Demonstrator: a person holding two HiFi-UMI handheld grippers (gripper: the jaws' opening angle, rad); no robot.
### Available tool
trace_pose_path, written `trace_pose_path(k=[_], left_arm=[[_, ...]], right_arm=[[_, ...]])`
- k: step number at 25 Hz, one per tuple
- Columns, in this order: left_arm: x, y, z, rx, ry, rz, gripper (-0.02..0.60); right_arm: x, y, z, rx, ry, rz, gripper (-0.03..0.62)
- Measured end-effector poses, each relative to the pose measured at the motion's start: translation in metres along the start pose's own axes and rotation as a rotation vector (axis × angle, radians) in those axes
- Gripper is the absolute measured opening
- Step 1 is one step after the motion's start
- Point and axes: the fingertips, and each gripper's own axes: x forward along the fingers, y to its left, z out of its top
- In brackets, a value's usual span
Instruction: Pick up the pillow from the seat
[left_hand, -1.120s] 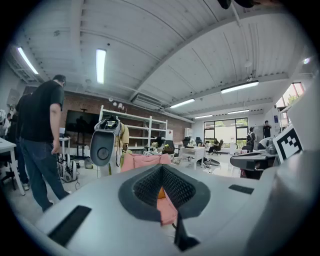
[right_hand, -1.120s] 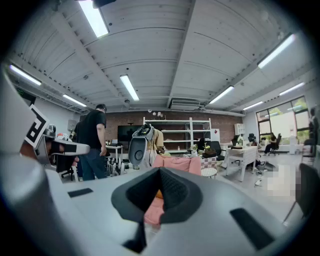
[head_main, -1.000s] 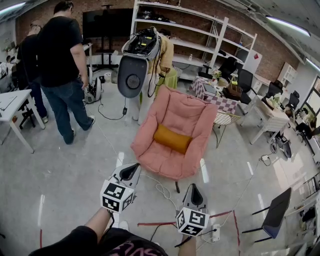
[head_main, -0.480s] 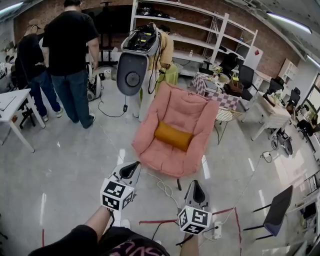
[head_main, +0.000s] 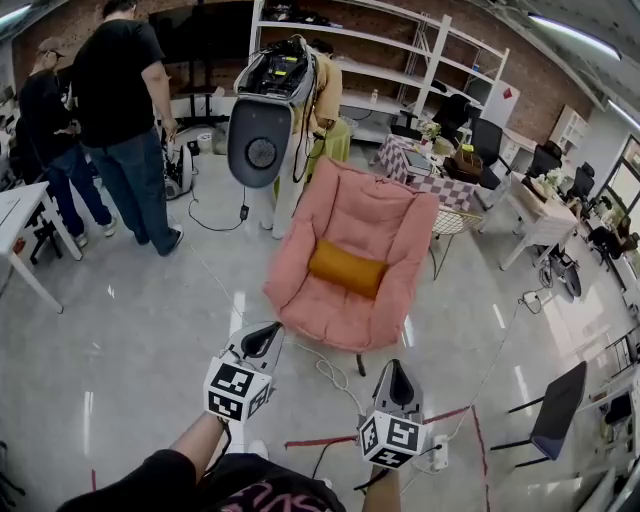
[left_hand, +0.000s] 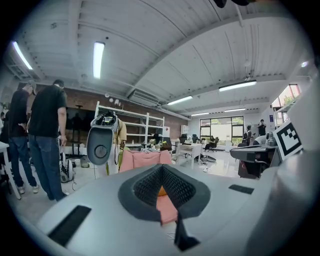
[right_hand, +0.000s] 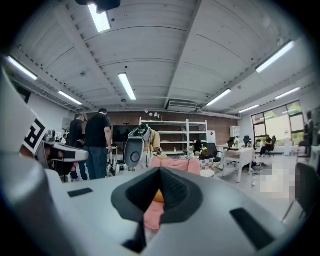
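Orange pillow (head_main: 347, 268) lies crosswise on the seat of a pink chair (head_main: 372, 212), leaning against the backrest, untouched. The chair stands on a grey floor (head_main: 150, 330) in the middle of the head view.

Both grippers hang near the bottom of that view, well short of the chair and pointing toward it. The left gripper (head_main: 262, 340) is clenched with nothing in it; its own view shows the dark ribbed pads meeting at the tips, with a sliver of pillow and pink seat visible past them. The right gripper (head_main: 398, 378) is clenched and empty as well, and its view frames the same orange and pink beyond the closed tips. A black sleeve (head_main: 165, 480) reaches up to the left gripper.

A white cable (head_main: 325, 378) loops on the floor between the grippers and the chair. Red tape (head_main: 320, 440) runs under the right gripper, and a power strip (head_main: 438, 452) lies just beside it.

Behind the chair stands a white machine (head_main: 262, 130) with a round dark face. Two people (head_main: 120, 110) in dark shirts stand at the left, and a white shelf (head_main: 400, 55) lines the brick wall.
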Motion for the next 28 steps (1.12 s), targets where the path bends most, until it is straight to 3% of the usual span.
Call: trace_pose_path(k=[14, 28], left_arm=[[0.013, 0.038, -0.004, 0.012, 0.02, -0.073, 0.009], [0.061, 0.044, 0.002, 0.019, -0.012, -0.065, 0.009]], right_arm=[[0.019, 0.034, 0.004, -0.005, -0.014, -0.054, 0.018], [0.068, 0.009, 0.005, -0.008, -0.045, -0.045, 0.018]])
